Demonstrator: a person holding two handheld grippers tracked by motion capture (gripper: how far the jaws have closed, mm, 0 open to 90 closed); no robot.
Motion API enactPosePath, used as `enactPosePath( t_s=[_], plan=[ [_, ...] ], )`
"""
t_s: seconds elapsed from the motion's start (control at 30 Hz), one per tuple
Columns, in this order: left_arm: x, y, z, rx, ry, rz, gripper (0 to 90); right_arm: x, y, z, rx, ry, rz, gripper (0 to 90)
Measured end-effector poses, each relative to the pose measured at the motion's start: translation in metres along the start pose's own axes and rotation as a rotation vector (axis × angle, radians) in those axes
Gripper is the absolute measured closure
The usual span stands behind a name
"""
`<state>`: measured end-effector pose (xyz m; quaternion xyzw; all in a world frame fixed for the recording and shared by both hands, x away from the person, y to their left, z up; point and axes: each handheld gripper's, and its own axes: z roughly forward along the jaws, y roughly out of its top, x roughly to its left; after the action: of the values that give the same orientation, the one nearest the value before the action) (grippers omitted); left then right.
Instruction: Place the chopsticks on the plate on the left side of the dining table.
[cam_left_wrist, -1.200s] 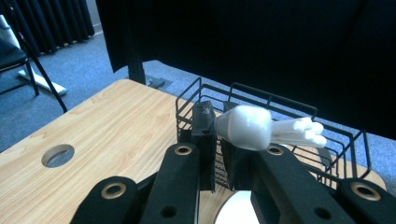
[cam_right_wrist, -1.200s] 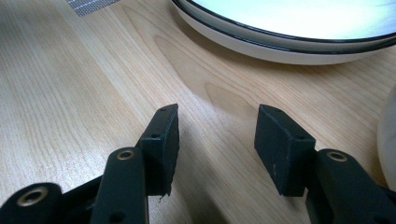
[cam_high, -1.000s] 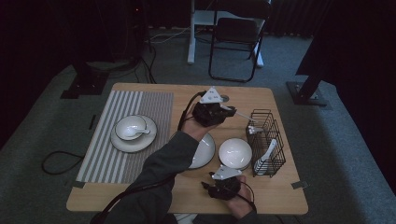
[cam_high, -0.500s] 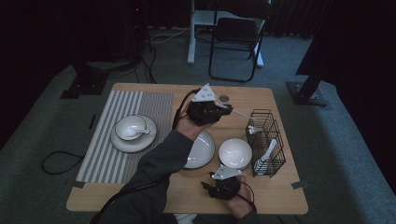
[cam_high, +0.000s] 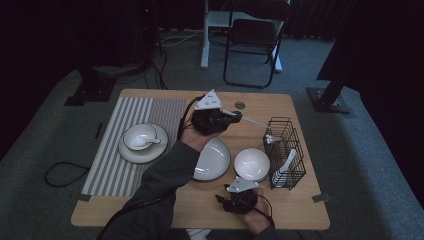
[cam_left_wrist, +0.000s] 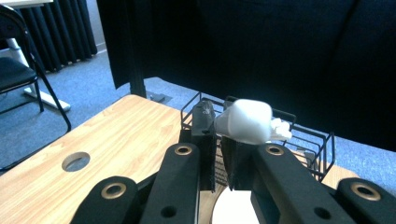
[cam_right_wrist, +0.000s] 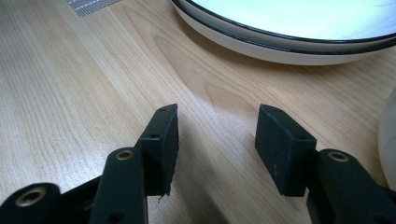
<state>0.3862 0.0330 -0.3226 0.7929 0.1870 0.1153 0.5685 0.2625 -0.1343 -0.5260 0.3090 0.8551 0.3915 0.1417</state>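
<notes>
My left gripper (cam_high: 234, 118) hovers over the middle of the wooden table (cam_high: 150, 210), shut on a white spoon (cam_high: 250, 121) that sticks out to the right toward a black wire basket (cam_high: 286, 131). In the left gripper view the jaws (cam_left_wrist: 218, 140) pinch the spoon (cam_left_wrist: 247, 122), with the basket (cam_left_wrist: 308, 140) just beyond it. My right gripper (cam_high: 227, 200) rests low near the front edge, open, nothing between its jaws (cam_right_wrist: 217, 135). A white plate (cam_high: 210, 159) (cam_right_wrist: 289, 32) lies just ahead of it, and a white bowl (cam_high: 251, 164) stands beside the plate.
More white spoons (cam_high: 285, 167) stand in the basket. On a striped mat (cam_high: 115, 165) at the left sits a plate with a bowl and spoon (cam_high: 142, 142). A round hole (cam_high: 239, 105) marks the table's far side. A folding chair (cam_high: 252, 40) stands beyond the table.
My left gripper has drifted slightly left, away from the basket, with the spoon in its jaws. The right gripper has stayed where it was.
</notes>
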Motion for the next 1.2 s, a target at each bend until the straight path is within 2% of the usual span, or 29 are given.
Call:
enactPosePath(
  t_s=[0.13, 0.63, 1.2],
  plan=[
    [0.002, -0.002, -0.006, -0.015, 0.0, -0.01, 84.9, 0.0, 0.0, 0.0, 0.0, -0.001, -0.001, 48.8],
    [0.011, -0.017, -0.024, -0.016, 0.025, -0.023, 84.9, 0.0, 0.0, 0.0, 0.001, -0.001, -0.002, 48.7],
    [0.018, -0.039, -0.044, -0.007, 0.087, -0.052, 84.9, 0.0, 0.0, 0.0, 0.001, 0.0, -0.001, 48.7]
  ],
)
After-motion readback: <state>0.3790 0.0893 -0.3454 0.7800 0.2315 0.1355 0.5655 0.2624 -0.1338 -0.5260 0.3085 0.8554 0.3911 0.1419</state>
